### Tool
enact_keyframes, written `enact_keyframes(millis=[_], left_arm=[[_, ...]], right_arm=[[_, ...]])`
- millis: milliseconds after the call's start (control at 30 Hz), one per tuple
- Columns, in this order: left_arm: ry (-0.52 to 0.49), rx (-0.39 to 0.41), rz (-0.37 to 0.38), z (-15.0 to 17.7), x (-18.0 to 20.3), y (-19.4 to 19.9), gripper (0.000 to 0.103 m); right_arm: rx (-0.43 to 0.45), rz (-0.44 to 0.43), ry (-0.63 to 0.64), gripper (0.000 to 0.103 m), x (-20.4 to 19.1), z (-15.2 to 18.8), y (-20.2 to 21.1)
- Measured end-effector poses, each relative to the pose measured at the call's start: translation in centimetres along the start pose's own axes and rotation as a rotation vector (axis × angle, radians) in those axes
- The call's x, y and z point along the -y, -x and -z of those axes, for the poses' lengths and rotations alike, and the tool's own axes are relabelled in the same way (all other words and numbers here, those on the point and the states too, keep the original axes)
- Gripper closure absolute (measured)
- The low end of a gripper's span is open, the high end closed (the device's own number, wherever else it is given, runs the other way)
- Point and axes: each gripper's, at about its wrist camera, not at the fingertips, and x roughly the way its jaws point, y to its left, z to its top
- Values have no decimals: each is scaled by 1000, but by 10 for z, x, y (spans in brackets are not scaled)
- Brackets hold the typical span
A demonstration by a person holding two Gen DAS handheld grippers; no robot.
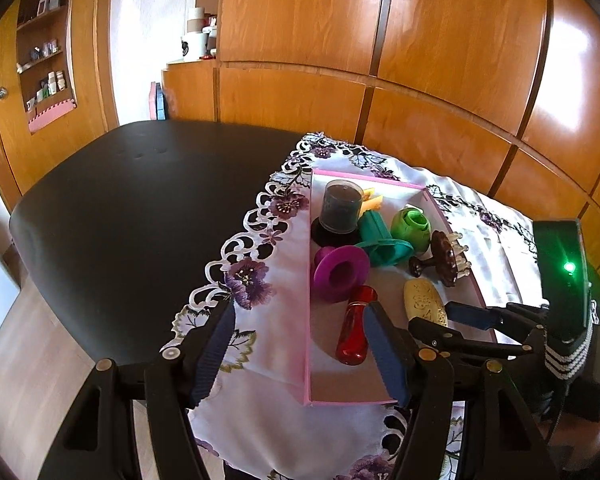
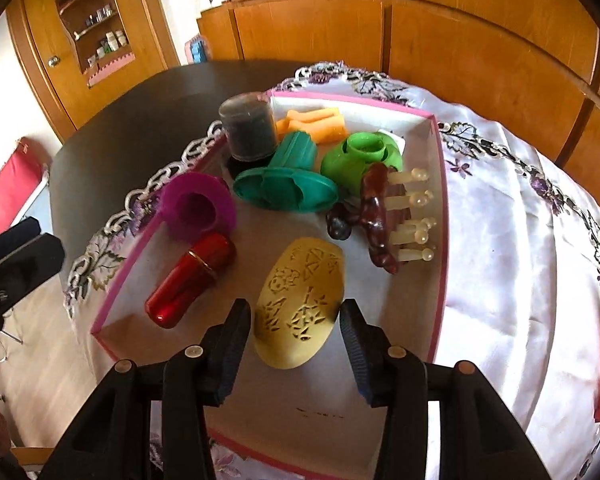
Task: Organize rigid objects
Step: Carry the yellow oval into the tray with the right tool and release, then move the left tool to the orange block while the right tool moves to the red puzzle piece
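A shallow pink-rimmed box (image 2: pixel 443 208) lies on a white embroidered cloth (image 2: pixel 512 240). In it are a carved yellow oval (image 2: pixel 300 300), a red tube (image 2: pixel 192 284), a purple cup (image 2: pixel 198 210), a teal stand (image 2: pixel 286 188), a green round piece (image 2: pixel 358 158), a brown pegged brush (image 2: pixel 380 220), a dark cylinder (image 2: pixel 248 128) and orange pieces (image 2: pixel 316 120). My right gripper (image 2: pixel 296 320) is open, its pads flanking the near end of the yellow oval, which rests on the box floor. My left gripper (image 1: pixel 300 344) is open above the box's left wall, beside the red tube (image 1: pixel 356 328).
The cloth covers the right part of a black table (image 1: pixel 132 208). Wooden cupboard doors (image 1: pixel 420 60) stand close behind it. A shelf niche (image 1: pixel 44 60) is at the far left. My right gripper (image 1: pixel 446 322) reaches into the box from the right edge of the left wrist view.
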Motion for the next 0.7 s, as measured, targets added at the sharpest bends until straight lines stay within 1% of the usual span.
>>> enact_keyframes(millis=[200, 333, 467, 700], left_arm=[[-14, 10, 6, 0, 6, 4, 35], [-16, 2, 14, 1, 12, 4, 34], [-32, 4, 17, 2, 18, 5, 34], [-65, 6, 27, 2, 31, 5, 34]], right_arm=[[81, 22, 6, 56, 1, 5, 24], [134, 67, -12, 56, 6, 7, 41], [195, 151, -25, 56, 10, 11, 58], [255, 208, -79, 56, 28, 16, 78]])
